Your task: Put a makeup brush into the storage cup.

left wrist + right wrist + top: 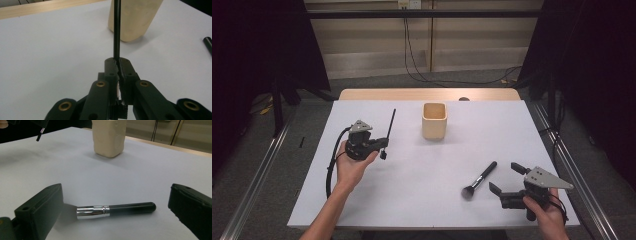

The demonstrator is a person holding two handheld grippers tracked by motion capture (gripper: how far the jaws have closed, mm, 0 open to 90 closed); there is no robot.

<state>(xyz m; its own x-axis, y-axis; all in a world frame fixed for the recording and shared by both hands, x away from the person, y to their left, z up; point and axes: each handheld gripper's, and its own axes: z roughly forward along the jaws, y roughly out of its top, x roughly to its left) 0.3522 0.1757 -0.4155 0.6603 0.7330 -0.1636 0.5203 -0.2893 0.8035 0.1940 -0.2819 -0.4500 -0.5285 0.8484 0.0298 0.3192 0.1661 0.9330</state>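
Observation:
My left gripper (pixel 383 148) is shut on a thin black stick (pixel 390 125), which rises slanting from the jaws over the left half of the white table (pixel 412 200). In the left gripper view the stick (pixel 116 30) stands pinched between the closed fingertips (pixel 117 61), pointing toward a cream cup (pixel 132 20). My right gripper (pixel 504 176) is open at the table's near right, beside a black-handled makeup brush (pixel 482 177) lying flat. The brush (pixel 117 210), with its silver collar, lies between the spread jaws of the right gripper (pixel 115 192), untouched; one jaw hides its bristles.
The cream cup (pixel 434 121) stands upright at the table's middle back and appears again in the right gripper view (pixel 108 137). A wooden strip (pixel 427 94) runs along the far edge. Dark curtains flank both sides, and cables hang on the back wall.

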